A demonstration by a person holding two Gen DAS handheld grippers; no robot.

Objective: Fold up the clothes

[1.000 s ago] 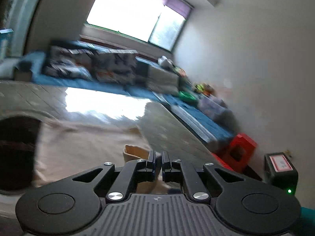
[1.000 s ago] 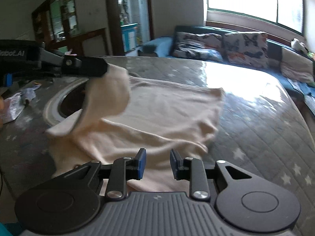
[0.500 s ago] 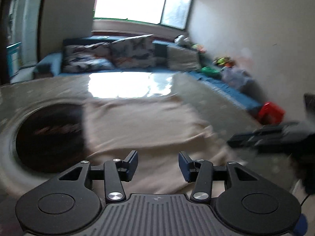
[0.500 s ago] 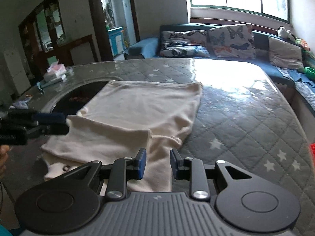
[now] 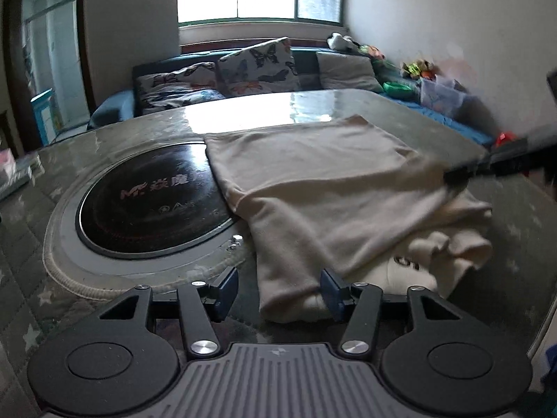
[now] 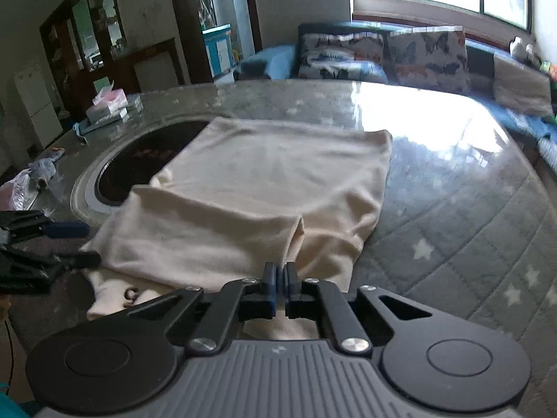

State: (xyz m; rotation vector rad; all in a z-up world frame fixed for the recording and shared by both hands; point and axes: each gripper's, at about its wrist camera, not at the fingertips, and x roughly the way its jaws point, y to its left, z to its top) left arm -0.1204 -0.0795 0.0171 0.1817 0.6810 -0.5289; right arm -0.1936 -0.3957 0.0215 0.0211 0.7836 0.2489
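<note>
Right wrist view: right gripper pinches soft cream garment; left gripper opening.

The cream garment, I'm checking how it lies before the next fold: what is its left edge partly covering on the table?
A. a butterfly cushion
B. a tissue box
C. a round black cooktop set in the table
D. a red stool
C: the cream garment overlaps the rim of the round black cooktop set into the table.

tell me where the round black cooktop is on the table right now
In the left wrist view the cooktop sits set into the table, left of centre, with the cream garment overlapping its right edge.
</note>
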